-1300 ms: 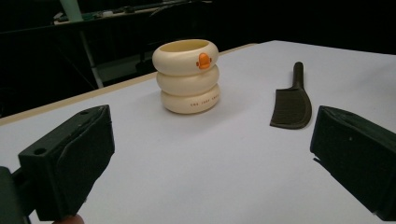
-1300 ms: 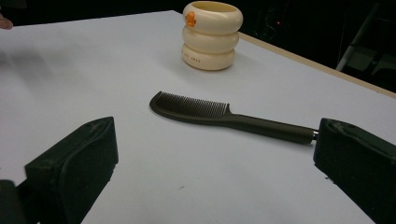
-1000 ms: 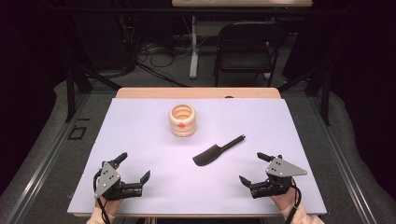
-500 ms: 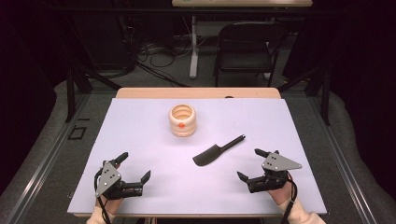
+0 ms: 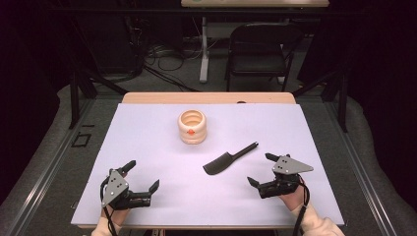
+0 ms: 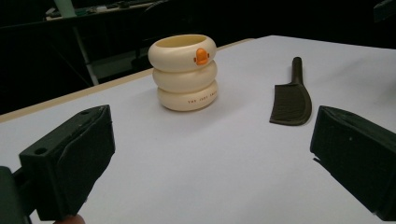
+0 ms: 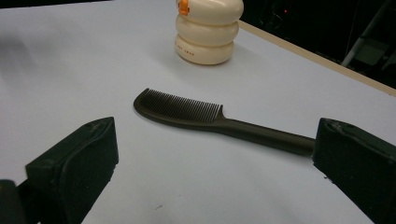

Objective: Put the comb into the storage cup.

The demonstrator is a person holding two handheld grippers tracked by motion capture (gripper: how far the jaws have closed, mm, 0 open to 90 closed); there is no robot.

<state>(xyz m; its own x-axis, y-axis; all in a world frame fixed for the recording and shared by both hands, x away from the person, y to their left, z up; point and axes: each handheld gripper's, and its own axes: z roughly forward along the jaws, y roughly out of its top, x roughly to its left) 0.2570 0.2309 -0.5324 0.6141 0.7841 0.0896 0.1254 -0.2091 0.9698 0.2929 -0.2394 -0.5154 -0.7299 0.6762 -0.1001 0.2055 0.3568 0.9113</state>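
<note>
A black comb point(image 5: 227, 159) lies flat on the white table point(image 5: 147, 128), handle toward the far right; it also shows as the comb point(image 7: 196, 115) and the comb point(image 6: 292, 100). Behind it stands a cream ribbed cup point(image 5: 193, 126) with an orange mark, also seen as the cup point(image 6: 185, 72) and the cup point(image 7: 208, 30). My right gripper point(image 5: 259, 169) is open just right of the comb's handle, holding nothing. At the near left my left gripper point(image 5: 141, 176) is open and empty, well away from both things.
A black folding chair point(image 5: 258, 46) and a desk leg with cables point(image 5: 203, 54) stand beyond the table's far edge. Dark metal rails point(image 5: 46, 167) run along the floor on both sides of the table.
My right gripper has moved forward and left, closer to the comb's handle. The left gripper, the comb and the cup have stayed put.
</note>
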